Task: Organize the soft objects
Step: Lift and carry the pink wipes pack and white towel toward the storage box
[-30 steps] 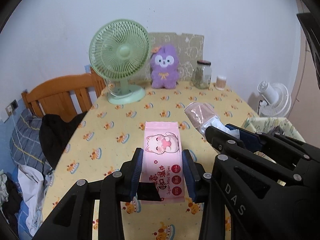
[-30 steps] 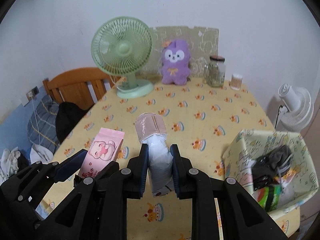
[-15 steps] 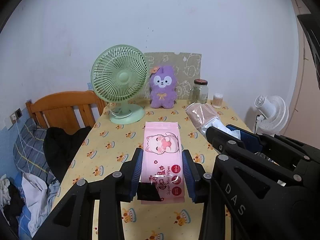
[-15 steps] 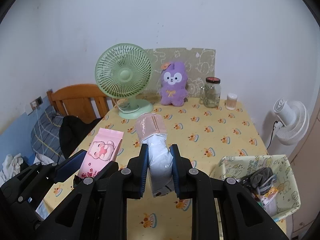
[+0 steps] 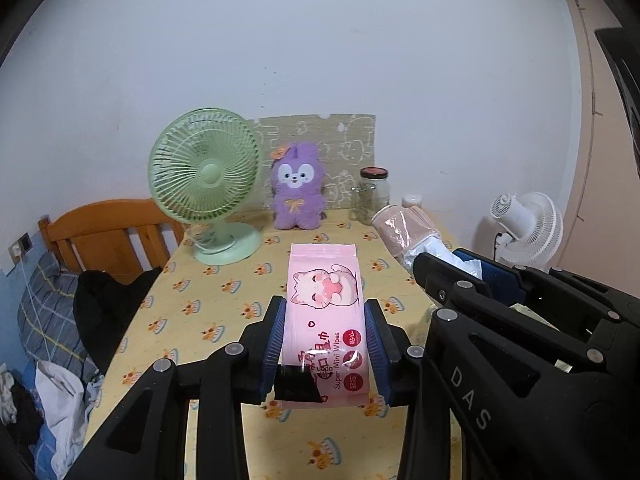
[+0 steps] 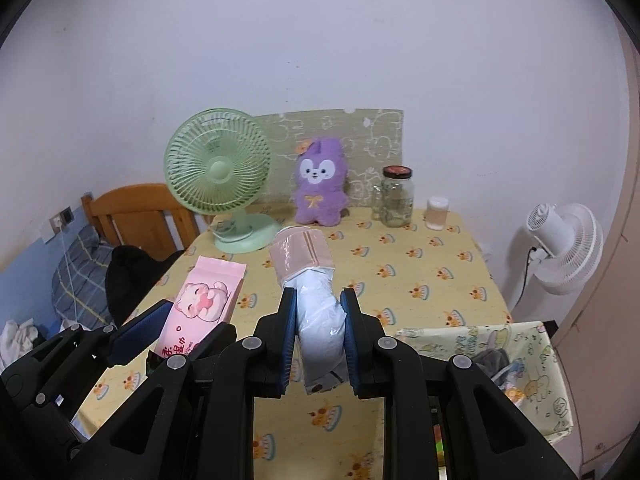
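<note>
1. Left gripper (image 5: pixel 325 334) is clamped on the pink wipes pack (image 5: pixel 325 312), and the right gripper (image 6: pixel 319 330) is squeezing the white plastic-wrapped soft pack (image 6: pixel 318 300) with the beige top. Both packs are up off the table.
2. Compared with a second ago, both are way higher: the tablecloth (image 6: pixel 420 264) has dropped down in both views and there's more wall. So I'd say the pickup is done and we're in the carry part.
3. The fabric bin (image 6: pixel 532 360) sits low right of the right gripper and already has some stuff in it, so that's probably the drop spot.
4. Further back: green fan (image 6: pixel 218 170), purple plush (image 6: pixel 320 184), glass jar (image 6: pixel 396 196), all well apart from the path. The grippers are close side by side, so bumping each other is the main worry.
</note>
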